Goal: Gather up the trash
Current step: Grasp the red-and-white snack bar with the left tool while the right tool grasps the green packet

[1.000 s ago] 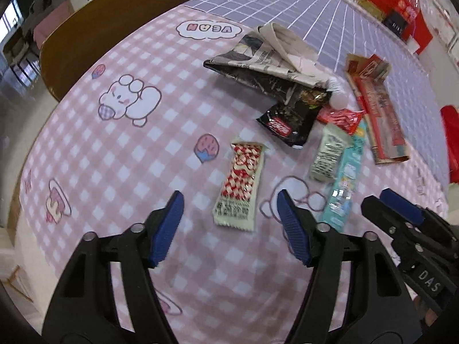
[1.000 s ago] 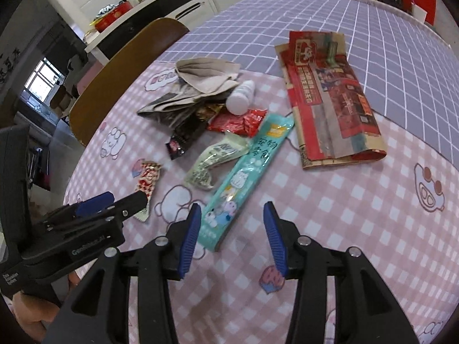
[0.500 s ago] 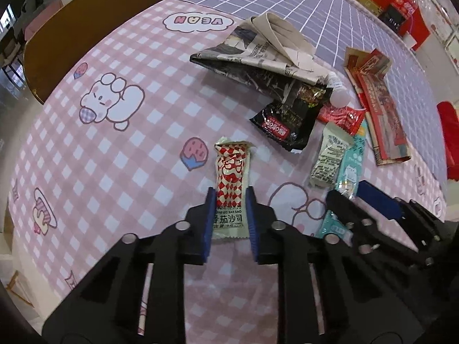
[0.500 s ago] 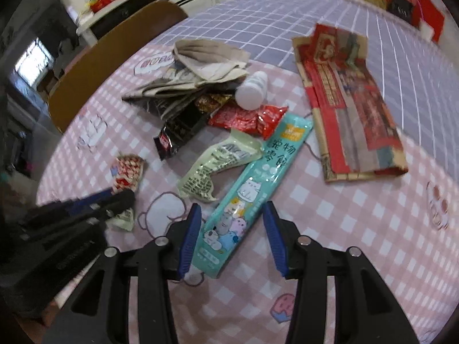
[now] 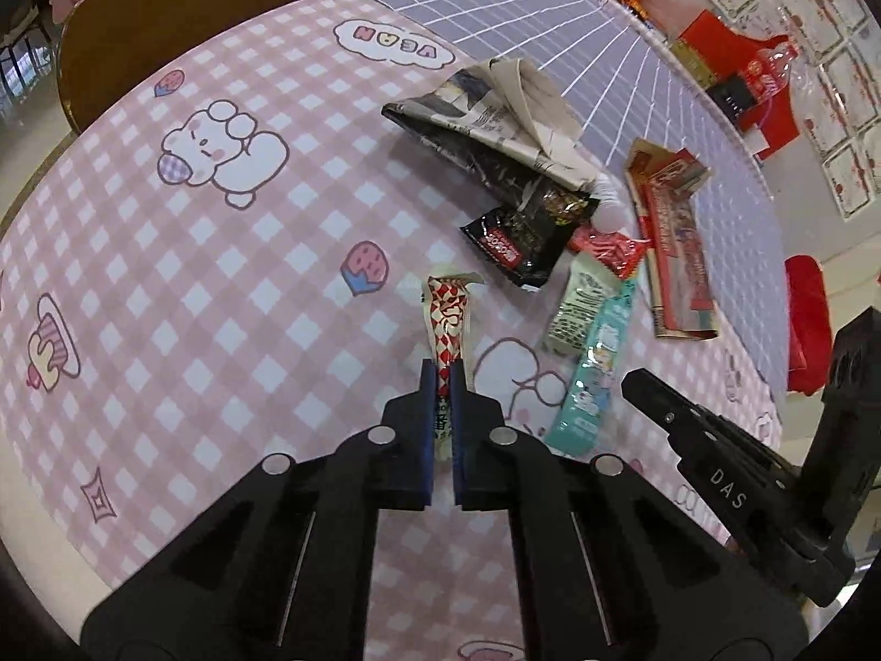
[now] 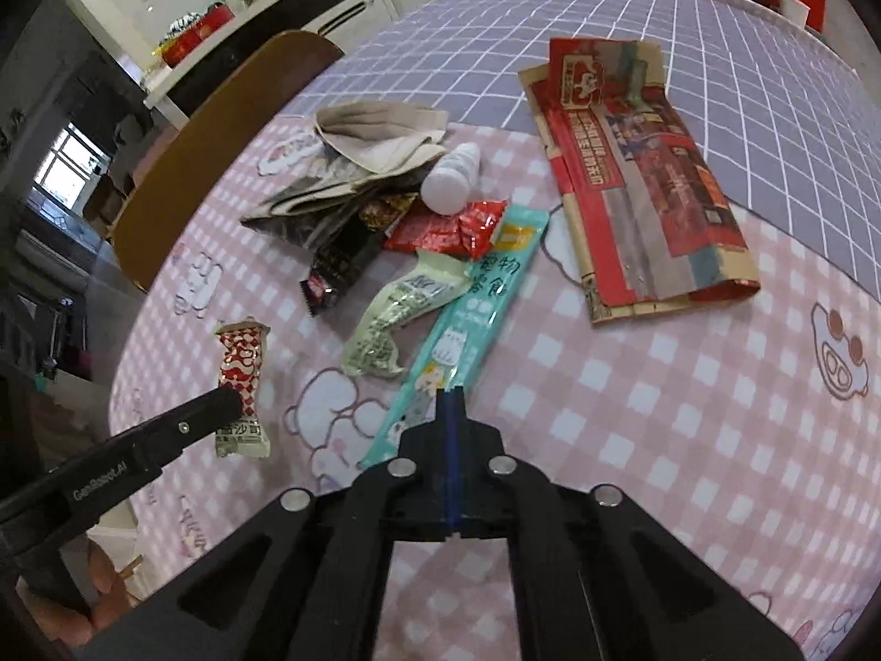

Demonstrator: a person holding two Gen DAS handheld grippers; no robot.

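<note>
— What lies around the teal wrapper [image 6: 472,319]?

— It lies long on the pink checked surface [image 6: 661,413]. The pale green packet [image 6: 396,319] touches its side toward the chair [image 6: 220,137]. A red wrapper [image 6: 446,228] and a white bottle [image 6: 451,179] sit at its far end, with a black packet [image 6: 336,264] and crumpled newspaper [image 6: 352,165] beyond them. The folded red paper [image 6: 639,176] lies on its other side, apart from it.

— Anything in the way?

— Only the pale green packet, pressed against its edge. The red-and-white checked packet [image 5: 449,319] sits well apart, past the green one.

— And the grippers?

— The left hand-held gripper [image 5: 442,380] is pinching the near end of the checked packet, the blue pads [image 5: 427,418] tight on it. The right hand-held gripper [image 6: 450,396] has its jaws pressed together at the teal wrapper's near end; whether the wrapper is caught between them, I cannot tell.

— What differs from a second ago?

— Both were spread wide above the surface then. Half a second ago the left was narrowing around the checked packet and the right was still spread over the teal wrapper. The checked packet now looks folded narrower.
</note>
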